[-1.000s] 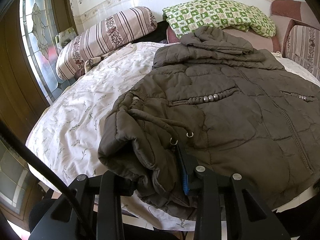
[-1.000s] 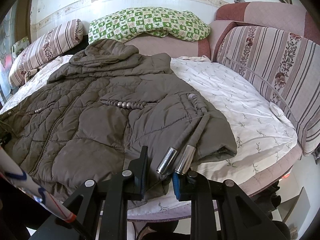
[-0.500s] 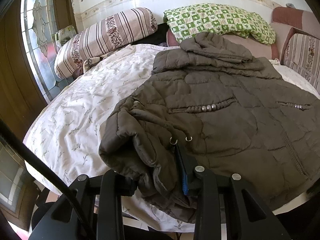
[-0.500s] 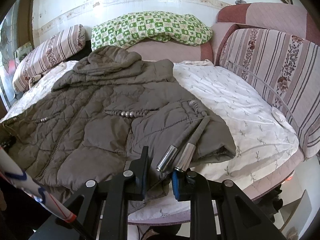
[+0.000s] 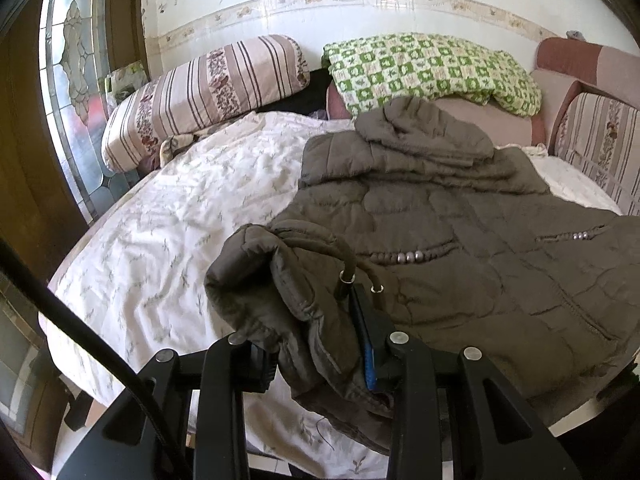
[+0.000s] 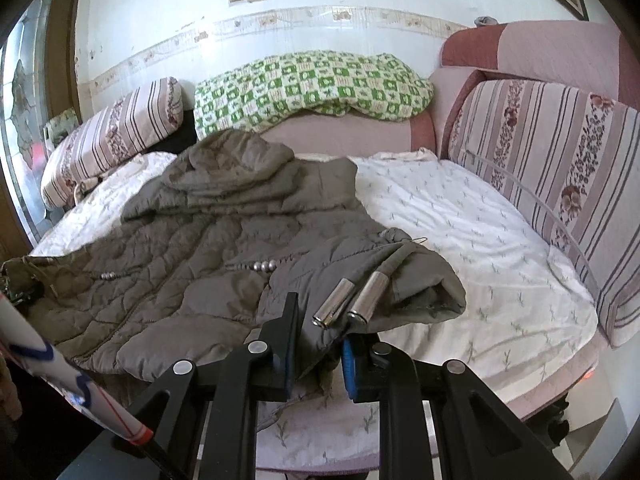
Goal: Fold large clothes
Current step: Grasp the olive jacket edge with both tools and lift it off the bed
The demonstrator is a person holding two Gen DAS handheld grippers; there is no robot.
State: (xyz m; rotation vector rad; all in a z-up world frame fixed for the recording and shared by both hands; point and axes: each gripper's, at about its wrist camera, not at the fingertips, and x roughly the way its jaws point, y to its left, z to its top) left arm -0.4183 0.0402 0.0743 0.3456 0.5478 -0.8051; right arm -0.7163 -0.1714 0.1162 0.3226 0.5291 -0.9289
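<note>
1. Since a second ago, both hem corners of the jacket [image 5: 460,248] got lifted higher off the bed [image 5: 168,216].
2. Left gripper [image 5: 320,356] is clamped on its bunched corner.
3. Right gripper [image 6: 318,344] is pinching the other corner, metal cord ends [image 6: 348,304] draped on top.
4. Hood end lies flat on the bed near the green blanket [image 6: 308,84].

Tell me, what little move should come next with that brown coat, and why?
Probably lift both bottom corners and carry them toward the hood. The left hand-held gripper and the right hand-held gripper each pinch a corner of the jacket hem nearest the cameras, and the rest lies flat on the bed, so folding it in half lengthwise looks like the natural step.
</note>
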